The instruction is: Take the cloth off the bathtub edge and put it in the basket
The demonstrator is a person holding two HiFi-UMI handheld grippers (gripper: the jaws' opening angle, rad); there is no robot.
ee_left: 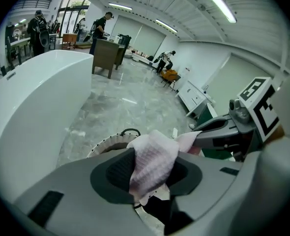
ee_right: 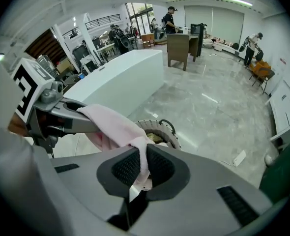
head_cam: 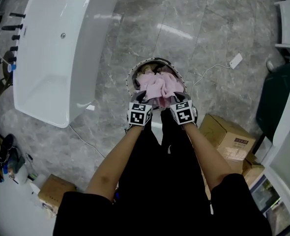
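No legible txt; label on cardboard box too small.

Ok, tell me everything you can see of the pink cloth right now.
The pink cloth is soft, waffle-textured fabric, crumpled and bunched. It hangs over the open top of the round basket, stretched between both grippers. The right gripper pinches a thin fold between nearly closed jaws; the left gripper has a thicker bunch between jaws that stand wider apart. Whether its lower part touches the basket's contents cannot be told.

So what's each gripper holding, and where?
Only the right gripper pinches the pink cloth, by a thin fold; left gripper is open, cloth loose between its jaws.
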